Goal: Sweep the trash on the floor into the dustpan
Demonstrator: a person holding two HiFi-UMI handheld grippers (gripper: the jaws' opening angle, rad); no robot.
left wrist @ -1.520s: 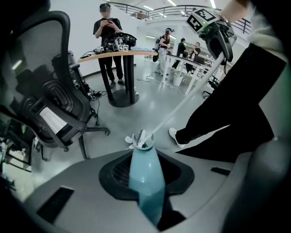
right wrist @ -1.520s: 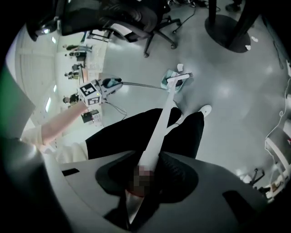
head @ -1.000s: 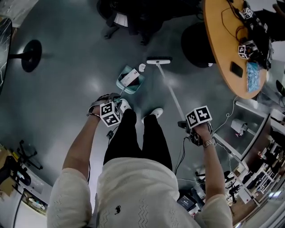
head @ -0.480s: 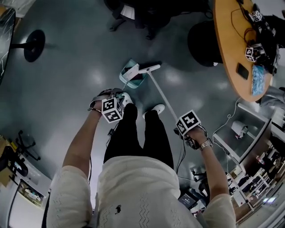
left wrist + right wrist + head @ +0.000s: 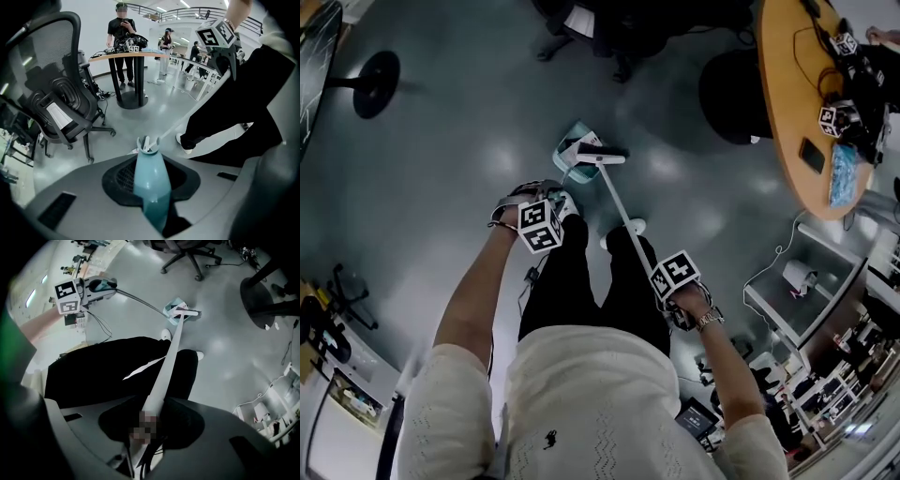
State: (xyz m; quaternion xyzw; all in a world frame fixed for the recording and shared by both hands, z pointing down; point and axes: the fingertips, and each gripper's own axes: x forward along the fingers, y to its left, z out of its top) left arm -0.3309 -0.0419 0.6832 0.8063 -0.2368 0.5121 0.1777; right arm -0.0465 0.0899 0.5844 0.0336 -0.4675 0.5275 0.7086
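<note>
A teal dustpan (image 5: 574, 142) rests on the grey floor ahead of my feet, with white paper trash (image 5: 570, 150) inside it. Its long teal handle (image 5: 151, 180) runs up into my left gripper (image 5: 151, 197), which is shut on it. The broom head (image 5: 603, 155) lies at the pan's mouth, touching it. The white broom handle (image 5: 623, 211) slants back to my right gripper (image 5: 672, 281), shut on its top end (image 5: 157, 394). In the right gripper view the broom head (image 5: 188, 313) meets the dustpan (image 5: 173, 305), and my left gripper (image 5: 101, 287) holds the pan's handle.
A black office chair (image 5: 61, 101) stands just beyond the dustpan. A round wooden table (image 5: 792, 103) on a black base (image 5: 729, 94) is at the right, a black stand base (image 5: 375, 70) at far left. People stand by the table (image 5: 123, 42). My white shoe (image 5: 628, 228) is beside the broom handle.
The broom head has swept left across the floor up to the dustpan's mouth. My right gripper moved left and nearer my body. The small white scrap beside the pan no longer shows.
</note>
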